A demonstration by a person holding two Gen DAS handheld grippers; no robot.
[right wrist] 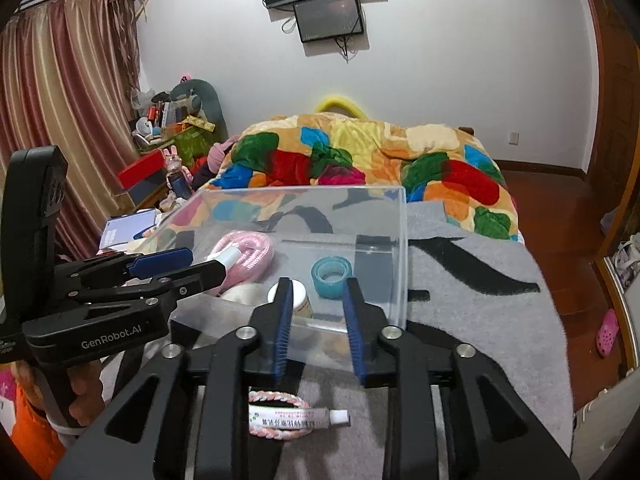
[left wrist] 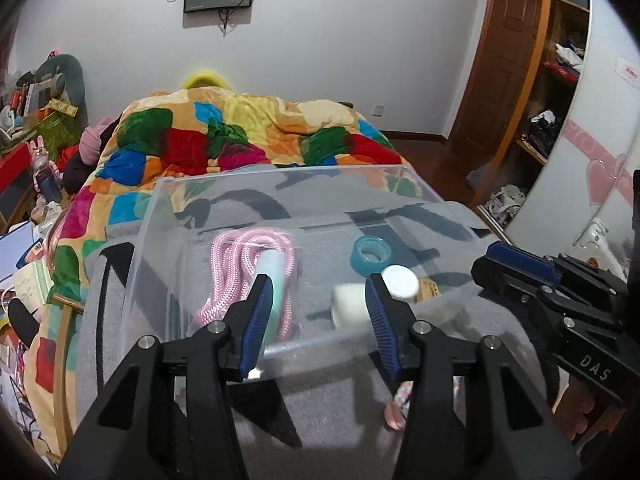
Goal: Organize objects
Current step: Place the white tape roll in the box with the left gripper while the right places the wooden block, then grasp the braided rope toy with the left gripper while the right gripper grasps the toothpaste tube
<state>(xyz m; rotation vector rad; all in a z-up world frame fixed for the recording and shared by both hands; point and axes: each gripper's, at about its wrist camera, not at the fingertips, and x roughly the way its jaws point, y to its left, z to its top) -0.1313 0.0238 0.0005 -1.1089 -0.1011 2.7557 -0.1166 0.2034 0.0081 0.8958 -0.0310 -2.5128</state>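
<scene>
Clear bin (right wrist: 400,248) open-topped on bed; left gripper (left wrist: 318,320), right gripper (right wrist: 316,320) fingers spread, empty; ointment tube (right wrist: 298,418) outside bin's near wall

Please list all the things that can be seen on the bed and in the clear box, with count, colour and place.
clear box: 1, transparent, on the grey blanket
rope: 1, pink, inside box, left part
tape roll: 1, teal, inside box, right part
small bottle: 1, white cap, inside box, near front wall
white roll: 1, white, inside box, beside bottle
tube: 1, white, on blanket before box
bracelet: 1, pink-white, under tube
grey blanket: 1, grey-black, bed foot
quilt: 1, multicolour, behind box
left tool: open
right tool: open
</scene>
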